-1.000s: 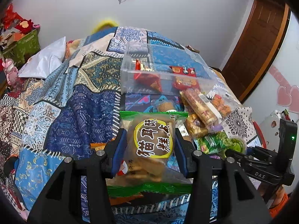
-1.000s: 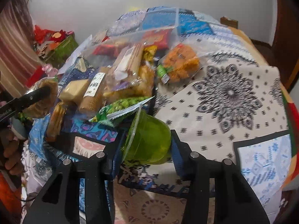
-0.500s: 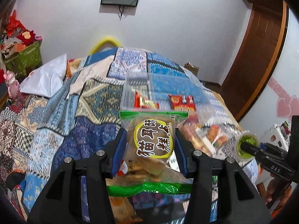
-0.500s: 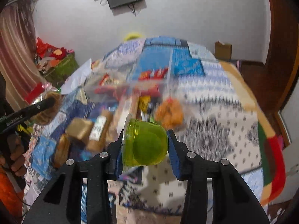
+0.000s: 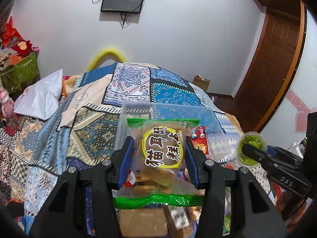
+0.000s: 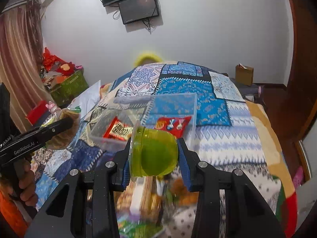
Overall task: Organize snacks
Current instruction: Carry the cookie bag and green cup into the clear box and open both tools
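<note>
Tongs (image 5: pixel 158 156) level, gripping biscuit bag (image 5: pixel 163 152)

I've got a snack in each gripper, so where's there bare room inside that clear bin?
In the clear plastic bin, the far right part behind the red candy packet shows bare floor. Its near left corner is crowded by the red-and-yellow snack packet. Loose snacks crowd the quilt in front.
</note>
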